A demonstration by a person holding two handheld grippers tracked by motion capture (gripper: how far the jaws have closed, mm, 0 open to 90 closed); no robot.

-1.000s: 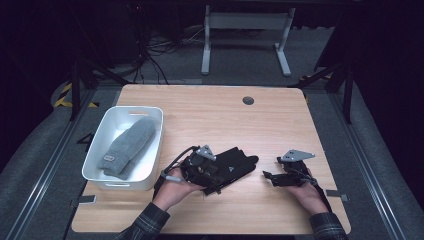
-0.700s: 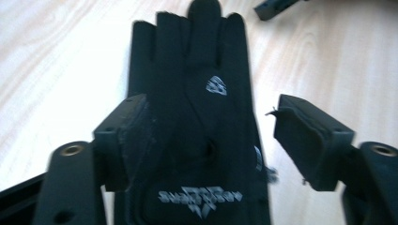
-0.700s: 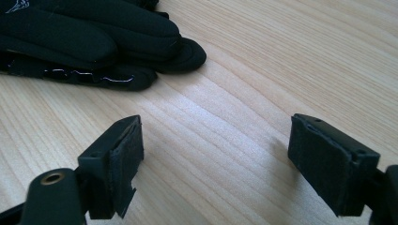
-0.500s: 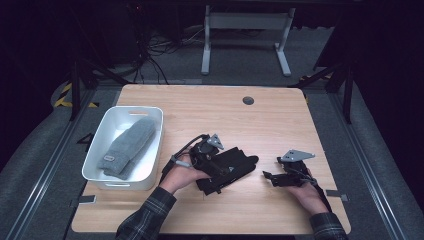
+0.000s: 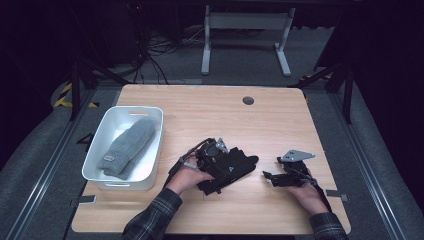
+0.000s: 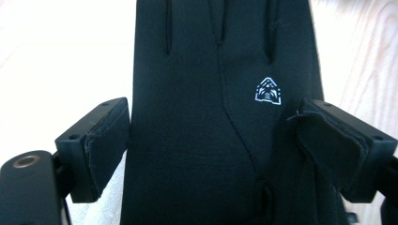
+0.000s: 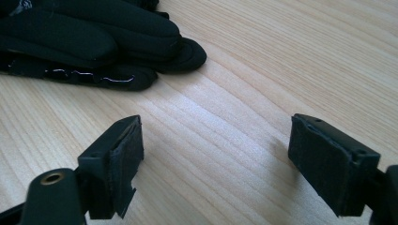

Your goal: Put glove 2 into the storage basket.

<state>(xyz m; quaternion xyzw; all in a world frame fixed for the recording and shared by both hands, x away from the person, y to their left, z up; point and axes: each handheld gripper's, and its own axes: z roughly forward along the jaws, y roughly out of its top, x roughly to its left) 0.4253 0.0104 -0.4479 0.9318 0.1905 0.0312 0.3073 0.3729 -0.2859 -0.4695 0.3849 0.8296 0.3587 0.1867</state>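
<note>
A black glove point(image 5: 231, 169) lies flat on the table point(image 5: 210, 110), near its middle and towards the near edge, fingers pointing right. The left gripper point(image 5: 216, 161) sits over its cuff end; its jaws have just been opening and now stand apart on either side of the glove, which lies between them, pads not pressing it. The right gripper point(image 5: 272, 176) rests to the right, just beside the glove's fingertips, jaws wide apart over bare wood. At far left a white tub point(image 5: 116, 183) holds a grey mitten point(image 5: 127, 146)
</note>
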